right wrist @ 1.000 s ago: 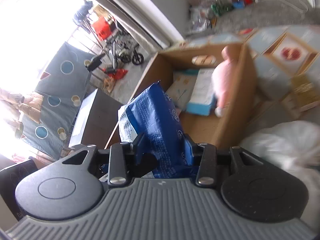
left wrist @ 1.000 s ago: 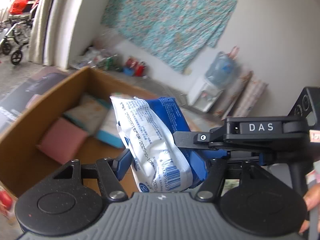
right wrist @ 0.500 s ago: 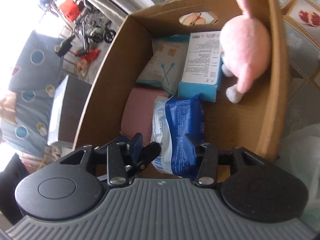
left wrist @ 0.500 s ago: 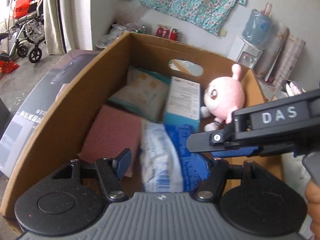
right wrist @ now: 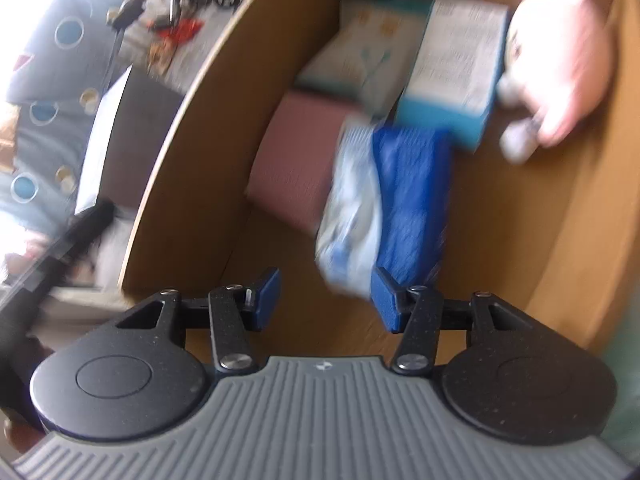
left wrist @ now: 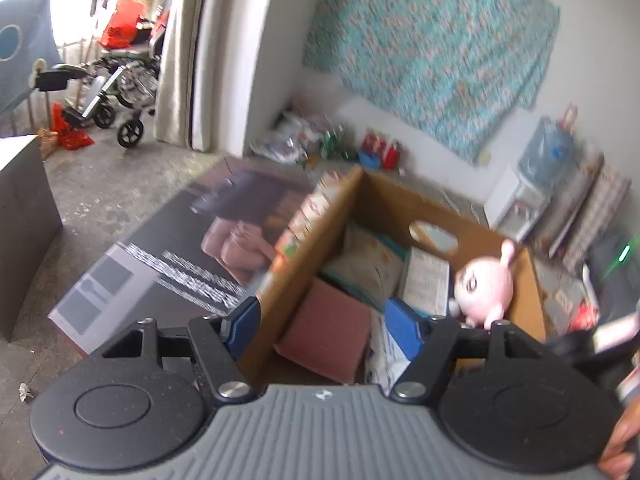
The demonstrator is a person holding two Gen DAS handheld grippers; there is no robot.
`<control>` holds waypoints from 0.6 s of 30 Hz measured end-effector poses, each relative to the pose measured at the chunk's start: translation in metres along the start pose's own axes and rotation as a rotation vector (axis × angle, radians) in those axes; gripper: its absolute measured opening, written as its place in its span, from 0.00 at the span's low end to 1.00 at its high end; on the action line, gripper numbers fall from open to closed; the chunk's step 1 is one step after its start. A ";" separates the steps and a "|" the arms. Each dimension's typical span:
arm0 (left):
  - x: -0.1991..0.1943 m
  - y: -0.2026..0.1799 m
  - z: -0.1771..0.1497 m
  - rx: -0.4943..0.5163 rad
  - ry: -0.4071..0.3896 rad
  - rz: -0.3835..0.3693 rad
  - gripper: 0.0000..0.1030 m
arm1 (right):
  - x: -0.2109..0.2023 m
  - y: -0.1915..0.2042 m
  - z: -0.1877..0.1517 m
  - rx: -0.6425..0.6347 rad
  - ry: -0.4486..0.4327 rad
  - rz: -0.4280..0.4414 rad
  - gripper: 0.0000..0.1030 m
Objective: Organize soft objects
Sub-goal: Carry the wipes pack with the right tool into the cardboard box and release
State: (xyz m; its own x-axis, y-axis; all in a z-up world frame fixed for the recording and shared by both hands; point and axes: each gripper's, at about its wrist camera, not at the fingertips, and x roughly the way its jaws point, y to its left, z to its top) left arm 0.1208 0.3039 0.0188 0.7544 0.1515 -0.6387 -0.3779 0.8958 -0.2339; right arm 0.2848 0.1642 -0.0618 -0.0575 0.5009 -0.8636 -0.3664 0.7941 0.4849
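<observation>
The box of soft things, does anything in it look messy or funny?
A little. In the cardboard box, the blue-and-white packet lies crooked, partly on top of the pink pad. The pink plush toy slumps against a wall. Nothing looks spilled or torn.

We get bright daylight from the doorway [left wrist: 120,20] at upper left — it washes out to white glare in both views. Motion blur smears the cardboard box [right wrist: 192,128] and its contents, worst on the right wrist view — and the fisheye bends the edges.
</observation>
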 end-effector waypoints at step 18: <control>-0.016 0.030 -0.005 -0.075 -0.003 0.026 0.69 | 0.058 0.000 0.009 0.097 0.029 0.114 0.48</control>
State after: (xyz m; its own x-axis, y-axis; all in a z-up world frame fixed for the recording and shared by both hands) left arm 0.0953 0.3262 0.0185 0.7451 0.1756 -0.6434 -0.4367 0.8576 -0.2716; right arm 0.2901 0.1965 -0.1105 -0.1206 0.5804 -0.8053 -0.2647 0.7631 0.5896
